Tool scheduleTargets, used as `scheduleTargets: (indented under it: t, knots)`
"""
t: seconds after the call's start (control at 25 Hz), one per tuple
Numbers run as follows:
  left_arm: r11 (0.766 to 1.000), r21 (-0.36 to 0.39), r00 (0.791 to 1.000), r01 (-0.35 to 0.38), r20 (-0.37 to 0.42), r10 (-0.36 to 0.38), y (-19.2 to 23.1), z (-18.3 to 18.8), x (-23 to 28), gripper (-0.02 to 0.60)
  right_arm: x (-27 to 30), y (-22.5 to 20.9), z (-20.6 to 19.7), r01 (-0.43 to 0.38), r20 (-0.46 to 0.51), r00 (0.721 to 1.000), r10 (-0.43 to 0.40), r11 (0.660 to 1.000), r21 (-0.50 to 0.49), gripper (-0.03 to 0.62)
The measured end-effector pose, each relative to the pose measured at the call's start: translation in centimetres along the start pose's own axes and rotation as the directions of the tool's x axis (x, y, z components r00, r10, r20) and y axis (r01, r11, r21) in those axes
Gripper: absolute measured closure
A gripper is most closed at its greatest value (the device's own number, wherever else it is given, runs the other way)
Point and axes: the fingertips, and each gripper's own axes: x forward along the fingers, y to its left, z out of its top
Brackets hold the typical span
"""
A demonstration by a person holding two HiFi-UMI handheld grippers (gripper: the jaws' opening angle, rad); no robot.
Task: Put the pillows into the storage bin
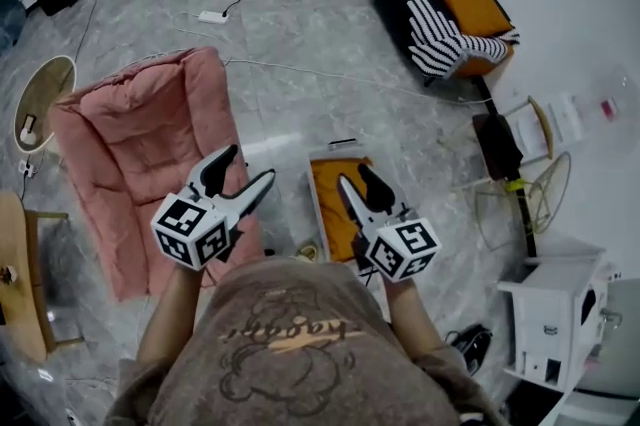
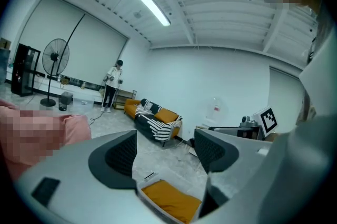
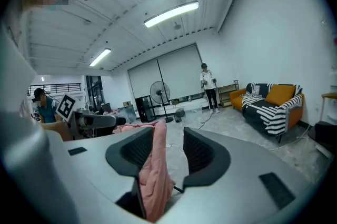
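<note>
L gripper [image 1: 250, 164] jaws wide apart, empty. R gripper [image 1: 354, 174] half apart, clamps nothing — pink cushion [image 1: 150, 144] only shows thru gap. Orange pillow [image 1: 328, 199] lies in storage bin [image 1: 335, 154], just under R gripper. Sofa pillow [image 1: 475, 6] — far ahead-right, R gripper nearer.

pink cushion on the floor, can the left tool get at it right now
Probably yes. The pink cushion lies on the floor just beside and below the left tool, whose jaws stand apart and empty, and nothing lies between them. The tool would only need to come down.
</note>
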Motion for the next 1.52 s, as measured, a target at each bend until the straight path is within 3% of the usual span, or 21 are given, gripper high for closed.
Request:
scheduleTargets:
  t: [0.28, 0.52, 0.64, 0.88, 1.16, 1.52]
  knots:
    - [1.0, -0.004, 0.998, -0.02, 0.054, 0.02, 0.9, -0.1, -2.1, 0.279, -0.5, 0.5, 0.4, 0.0, 0.04, 0.999, 0.001, 0.999, -0.034, 0.487]
    - [0.999, 0.013, 0.996, -0.045, 0.074, 0.044, 1.5, -0.7, -3.4, 0.501, -0.5, 1.3, -0.3, 0.018, 0.063, 0.998, -0.015, 0.999, -0.042, 0.545]
    - [0.998, 0.021, 0.995, -0.054, 0.09, 0.052, 1.7, -0.9, -3.6, 0.569, -1.1, 0.9, -0.9, 0.032, 0.104, 0.994, -0.027, 0.998, -0.048, 0.592]
    - [0.998, 0.042, 0.994, -0.056, 0.095, 0.052, 2.3, -2.7, -3.0, 0.578, -0.5, 0.3, -3.5, 0.043, 0.103, 0.994, -0.038, 0.998, -0.047, 0.592]
    - [0.999, 0.005, 0.995, -0.045, 0.092, 0.045, 2.8, -5.2, -2.2, 0.578, 0.5, 0.6, -5.8, 0.027, 0.095, 0.995, -0.023, 0.999, -0.042, 0.591]
    - [0.999, 0.006, 0.996, -0.04, 0.085, 0.039, 3.2, -5.7, -1.5, 0.578, 1.6, 0.5, -6.5, 0.03, 0.079, 0.997, -0.025, 0.998, -0.056, 0.591]
